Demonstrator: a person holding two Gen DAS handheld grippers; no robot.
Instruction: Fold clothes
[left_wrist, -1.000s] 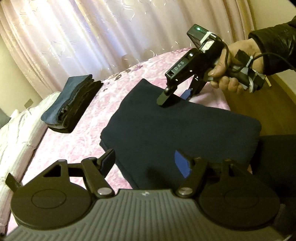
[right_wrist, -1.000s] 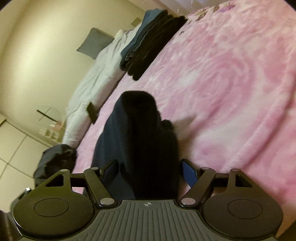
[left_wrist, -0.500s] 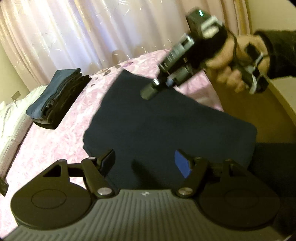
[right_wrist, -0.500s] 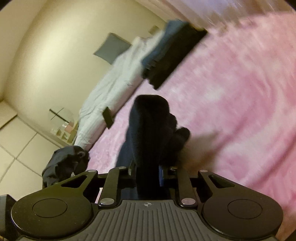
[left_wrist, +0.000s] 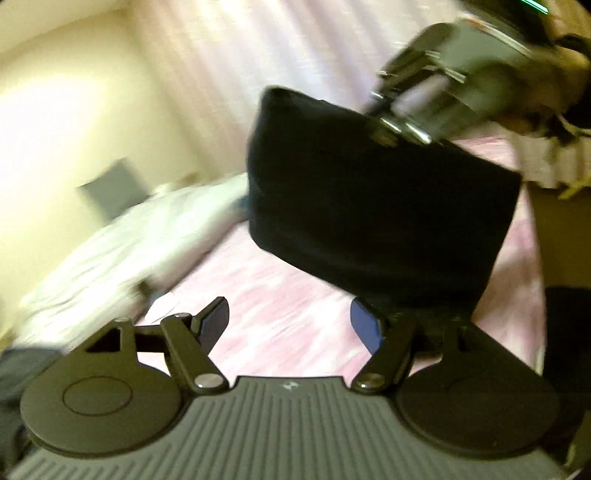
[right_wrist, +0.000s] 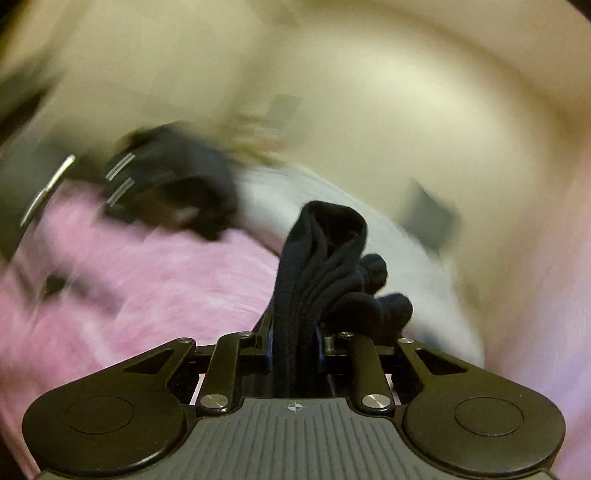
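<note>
Garment (right_wrist: 314, 280) in right gripper's (right_wrist: 294, 349) jaws

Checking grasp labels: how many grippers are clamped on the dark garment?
1. The right gripper, jaws just closed, pinches the dark garment and holds it up. The left gripper is open, pinching nothing.

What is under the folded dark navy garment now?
Under the folded dark navy garment, held up by the right gripper, lies the pink blanket. The part directly behind the cloth is covered.
</note>
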